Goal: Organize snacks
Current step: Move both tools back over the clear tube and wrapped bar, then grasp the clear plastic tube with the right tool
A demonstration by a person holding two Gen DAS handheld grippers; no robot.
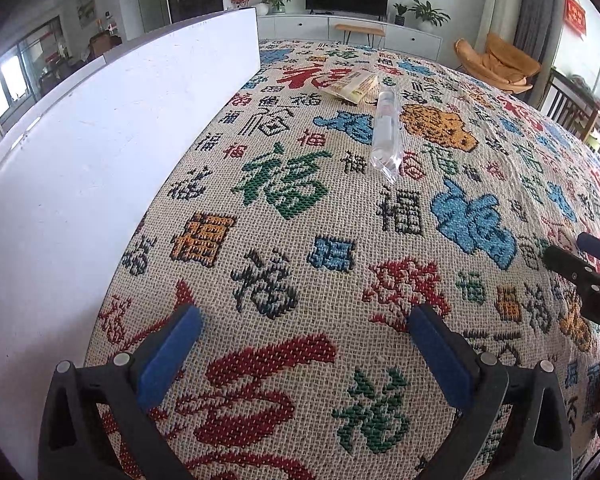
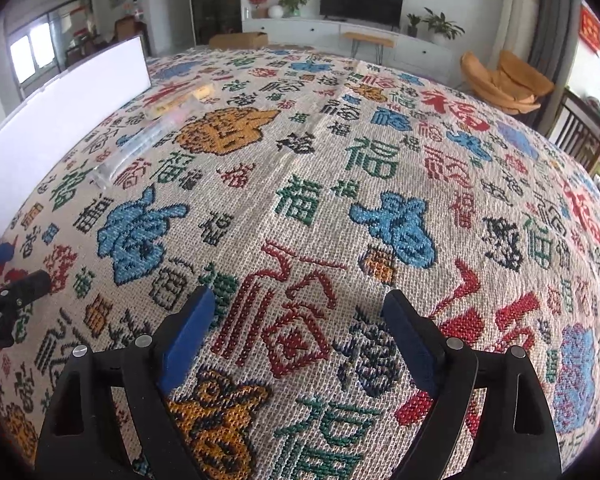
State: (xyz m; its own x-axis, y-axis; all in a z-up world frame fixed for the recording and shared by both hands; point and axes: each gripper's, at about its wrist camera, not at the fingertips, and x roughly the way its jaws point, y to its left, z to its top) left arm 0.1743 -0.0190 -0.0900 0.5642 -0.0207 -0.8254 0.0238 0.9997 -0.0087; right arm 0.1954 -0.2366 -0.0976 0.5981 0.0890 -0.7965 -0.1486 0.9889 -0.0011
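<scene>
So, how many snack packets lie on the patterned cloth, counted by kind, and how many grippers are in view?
Yellow printed snack packet: 1
Clear plastic packet: 1
Grippers, both open and empty: 2, the left gripper and the right gripper
Total: 4 things, 2 of them packets.

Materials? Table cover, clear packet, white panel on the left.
Table cover: coarse woven fabric, matte; the weave grid shows. Clear packet: thin transparent plastic film, glossy; the pattern shows through it. White panel: smooth, matte, rigid-looking board; plastic or foam board, can't tell which.
</scene>
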